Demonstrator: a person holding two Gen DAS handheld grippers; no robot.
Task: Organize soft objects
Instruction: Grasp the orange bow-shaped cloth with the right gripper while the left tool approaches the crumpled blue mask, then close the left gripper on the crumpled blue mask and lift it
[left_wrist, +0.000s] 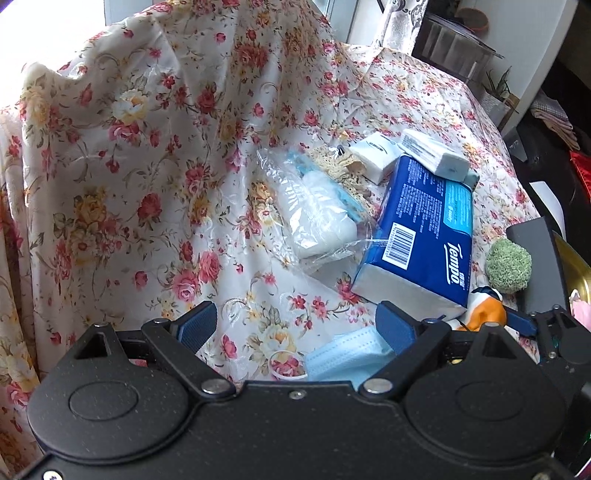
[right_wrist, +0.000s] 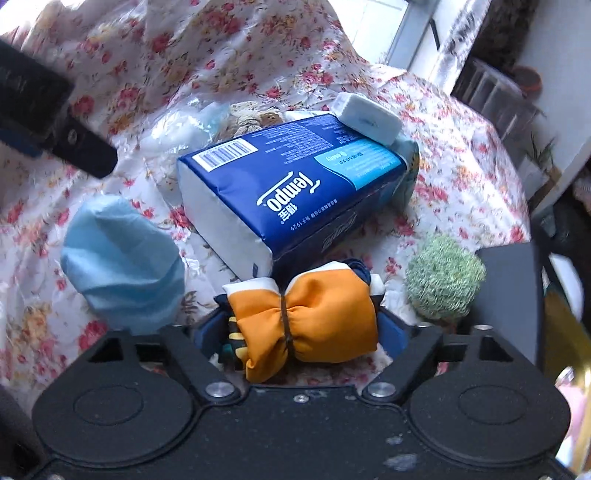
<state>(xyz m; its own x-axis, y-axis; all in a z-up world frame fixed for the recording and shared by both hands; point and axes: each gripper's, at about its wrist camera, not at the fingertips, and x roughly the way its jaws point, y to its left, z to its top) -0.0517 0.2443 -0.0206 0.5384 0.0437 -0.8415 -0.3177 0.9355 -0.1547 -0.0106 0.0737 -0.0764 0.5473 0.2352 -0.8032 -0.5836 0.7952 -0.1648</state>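
Floral cloth (left_wrist: 155, 155) is draped over the whole surface and bunched up high ahead of the left fingers, so everything is sat on roses.

Biggest thing by far: one blue Tempo tissue pack (right_wrist: 291, 188), seen just ahead of the right fingers and lying at a tilt. One small white tissue packet (right_wrist: 365, 118) is perched on its far end, and a second white packet (left_wrist: 373, 155) is tucked just beyond it in the left view. One clear plastic bag with white rolls (left_wrist: 317, 210) is laid ahead of the left fingers, touching the Tempo pack's near corner.

One light blue face mask (left_wrist: 343, 358) is found right between the left gripper (left_wrist: 295, 328) fingers, which are spread wide and clamped on nothing. One orange cloth bundle (right_wrist: 306, 325), cinched with a dark band, is gripped by the right gripper (right_wrist: 303, 332), its fingers closed in on both ends.

One green fuzzy ball (right_wrist: 443, 277) is parked just right of the right fingers, near the bundle. A patch of lace trim (left_wrist: 343, 170) is glimpsed behind the bag.
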